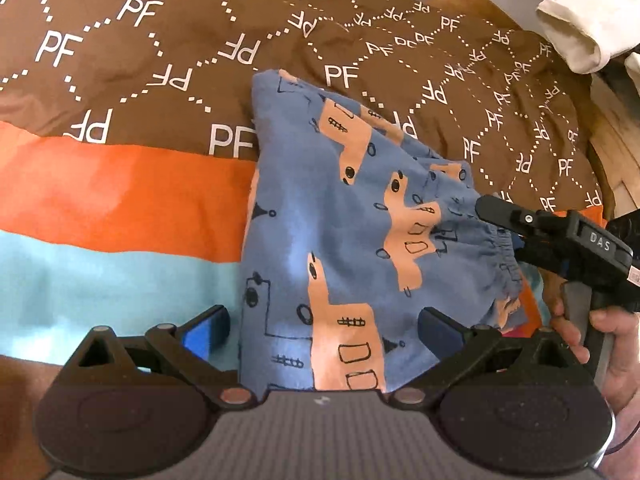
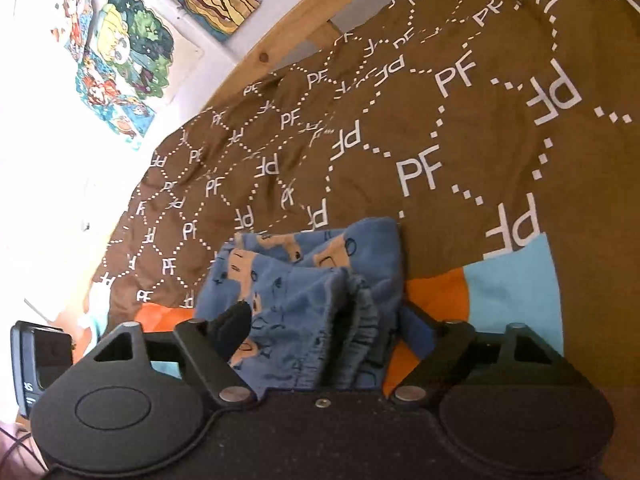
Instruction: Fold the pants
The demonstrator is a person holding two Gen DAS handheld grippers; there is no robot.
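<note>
Both jaws stand apart. Left gripper (image 1: 322, 330) hovers open over the near end of the pants (image 1: 352, 216), one finger off the cloth's left edge, the other above it; nothing is pinched. Right gripper (image 2: 320, 330) straddles the gathered waistband, its fingers either side of the bunched folds; whether the pads press on it cannot be told. Seen from the left wrist, it reaches in from the right, a hand (image 1: 592, 336) on its handle, one finger lying at the waistband. Blue pants with orange figures lie folded on the duvet (image 1: 132, 64), across its brown, orange and pale blue bands. Their long axis runs from the left gripper away toward the brown part, waistband at the right
</note>
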